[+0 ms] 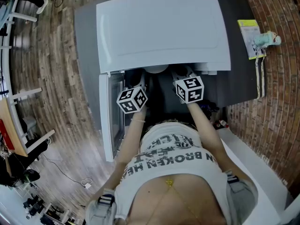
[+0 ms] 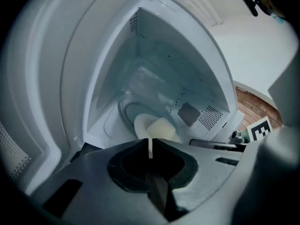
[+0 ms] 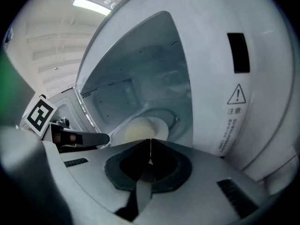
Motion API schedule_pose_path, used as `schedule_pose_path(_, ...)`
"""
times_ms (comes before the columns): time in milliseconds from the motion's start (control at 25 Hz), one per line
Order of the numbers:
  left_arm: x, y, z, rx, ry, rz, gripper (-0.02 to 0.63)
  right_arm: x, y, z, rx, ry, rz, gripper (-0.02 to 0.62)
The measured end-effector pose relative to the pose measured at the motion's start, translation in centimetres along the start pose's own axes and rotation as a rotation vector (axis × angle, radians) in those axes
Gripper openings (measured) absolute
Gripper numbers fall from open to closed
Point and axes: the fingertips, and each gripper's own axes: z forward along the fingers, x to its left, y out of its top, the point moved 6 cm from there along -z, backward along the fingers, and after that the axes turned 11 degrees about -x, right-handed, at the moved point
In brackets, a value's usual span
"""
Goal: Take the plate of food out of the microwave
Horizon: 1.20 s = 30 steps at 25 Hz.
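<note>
The white microwave (image 1: pixel 161 29) stands with its door (image 1: pixel 106 118) swung open to the left. Inside, a pale plate (image 2: pixel 143 125) carrying a light lump of food (image 2: pixel 161 128) rests on the glass turntable (image 2: pixel 124 109). From above only the plate's edge (image 1: pixel 156 69) shows under the microwave's front lip. My left gripper (image 2: pixel 150 149) is shut on the plate's near rim, seen as a thin white strip between the jaws. In the right gripper view the plate (image 3: pixel 140 129) lies just past my right gripper (image 3: pixel 150 151), which is shut on its rim. Both marker cubes (image 1: pixel 132 99) (image 1: pixel 189 89) sit at the opening.
The microwave sits on a dark grey counter (image 1: pixel 241 78) against a brick wall (image 1: pixel 281 78). A yellow-green packet (image 1: pixel 248 37) and a small pale figure (image 1: pixel 268 39) lie at the counter's right end. A white ledge (image 1: pixel 253 158) runs at lower right; wooden floor (image 1: pixel 61 78) lies left.
</note>
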Motion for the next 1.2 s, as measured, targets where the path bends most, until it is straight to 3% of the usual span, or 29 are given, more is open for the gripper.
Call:
schedule_pose_path(160, 0.6, -0.5, 0.1, -0.013, 0.016, -0.099, 0.021, -0.3, -0.3, 0.0, 0.009, -0.006, 0.026, 0.009)
schedule_pose_path(280, 1.1, -0.8, 0.2, -0.031, 0.030, -0.202, 0.071, -0.4, -0.4, -0.1, 0.011, -0.010, 0.031, 0.009)
schedule_pose_path(560, 1.6, -1.1, 1.2, -0.063, -0.012, -0.374, 0.078, -0.9, -0.7, -0.2, 0.019, -0.023, 0.061, 0.009)
schedule_pose_path(1200, 1.9, -1.7, 2.5, -0.081, -0.032, -0.601, 0.057, -1.5, -1.3, -0.1, 0.032, -0.019, 0.134, 0.009)
